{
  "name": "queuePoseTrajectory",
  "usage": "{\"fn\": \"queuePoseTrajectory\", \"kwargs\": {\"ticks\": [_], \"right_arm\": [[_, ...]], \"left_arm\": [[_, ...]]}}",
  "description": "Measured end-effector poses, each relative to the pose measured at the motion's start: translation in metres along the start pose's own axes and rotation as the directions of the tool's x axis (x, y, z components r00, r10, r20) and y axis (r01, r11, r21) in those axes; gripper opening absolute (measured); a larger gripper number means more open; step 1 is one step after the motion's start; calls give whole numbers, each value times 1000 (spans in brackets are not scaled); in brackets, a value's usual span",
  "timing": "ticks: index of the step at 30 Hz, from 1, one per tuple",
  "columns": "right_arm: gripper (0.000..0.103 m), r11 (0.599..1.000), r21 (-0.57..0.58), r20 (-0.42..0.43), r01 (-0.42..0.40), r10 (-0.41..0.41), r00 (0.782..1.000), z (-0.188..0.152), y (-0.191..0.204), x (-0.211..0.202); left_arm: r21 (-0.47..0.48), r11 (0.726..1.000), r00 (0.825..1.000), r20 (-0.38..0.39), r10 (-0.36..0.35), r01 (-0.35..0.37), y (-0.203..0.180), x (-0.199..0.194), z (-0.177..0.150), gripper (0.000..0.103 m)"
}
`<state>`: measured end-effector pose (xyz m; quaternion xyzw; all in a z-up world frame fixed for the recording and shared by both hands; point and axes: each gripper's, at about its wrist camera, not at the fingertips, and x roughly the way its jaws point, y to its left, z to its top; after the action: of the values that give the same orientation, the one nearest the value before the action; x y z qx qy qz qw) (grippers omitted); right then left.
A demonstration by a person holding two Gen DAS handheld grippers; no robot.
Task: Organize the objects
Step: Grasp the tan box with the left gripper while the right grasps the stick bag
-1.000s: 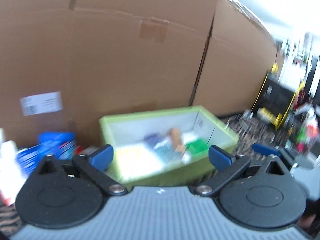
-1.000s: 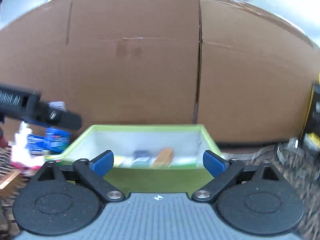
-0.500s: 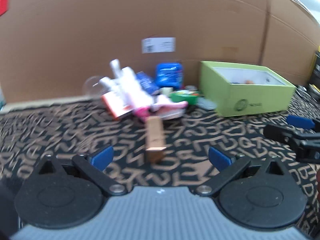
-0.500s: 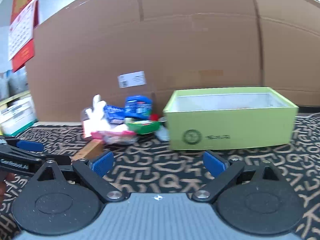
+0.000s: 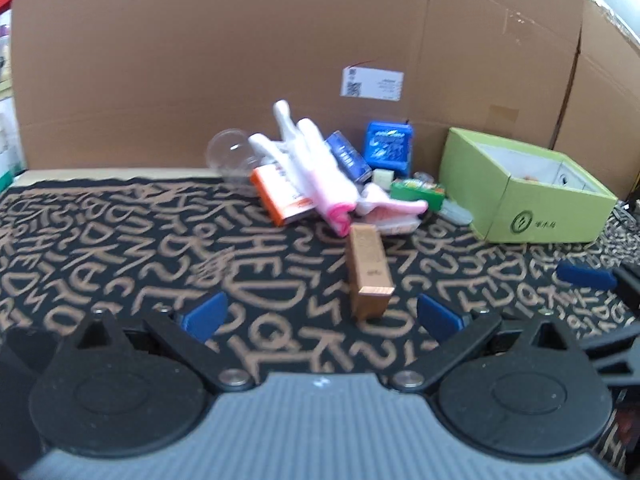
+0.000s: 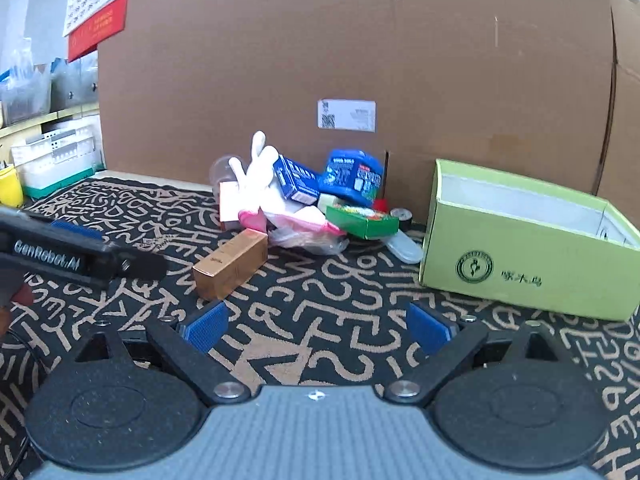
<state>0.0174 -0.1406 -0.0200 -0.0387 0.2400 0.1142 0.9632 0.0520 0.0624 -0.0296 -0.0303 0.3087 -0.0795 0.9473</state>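
Currently, left gripper (image 5: 322, 316) and right gripper (image 6: 316, 326) both hover spread wide with nothing held. Copper box (image 5: 369, 270) lies on the patterned mat (image 5: 120, 248) just ahead of the left gripper; green box (image 6: 528, 260) sits ahead-right of the right gripper

box (image 6: 520, 276): lime green | carton (image 5: 369, 268): copper | mat (image 5: 120, 240): black, tan lettering

Both wrist cameras are sitting low over the patterned mat (image 5: 120, 240), facing the far cardboard wall (image 5: 240, 60). The left view is looking from the left, the right view from the right. Both are sharing the pile of items (image 6: 304, 200), the copper box (image 5: 368, 268) and the green box (image 6: 520, 256).
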Motion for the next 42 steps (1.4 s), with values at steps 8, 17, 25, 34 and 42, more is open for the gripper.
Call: {"fn": "queuePoseTrajectory", "kwargs": {"ticks": [8, 17, 25, 34, 42], "right_arm": [[88, 999, 41, -54, 30, -28, 998, -5, -14, 11], [56, 1000, 13, -110, 3, -2, 994, 10, -8, 51], [56, 999, 36, -102, -25, 29, 994, 47, 8, 106], [30, 987, 154, -119, -42, 60, 991, 52, -4, 140], [22, 986, 150, -108, -68, 85, 991, 37, -19, 95]], "left_arm": [[17, 998, 993, -103, -58, 60, -22, 59, 18, 62], [14, 998, 989, -136, -55, 57, -6, 61, 15, 23], [-21, 1000, 992, -124, -6, 4, 24, 51, 15, 24], [-32, 999, 991, -132, -20, 16, 29, 56, 13, 27], [-21, 998, 986, -156, -65, 63, 21, 56, 8, 24]]}}
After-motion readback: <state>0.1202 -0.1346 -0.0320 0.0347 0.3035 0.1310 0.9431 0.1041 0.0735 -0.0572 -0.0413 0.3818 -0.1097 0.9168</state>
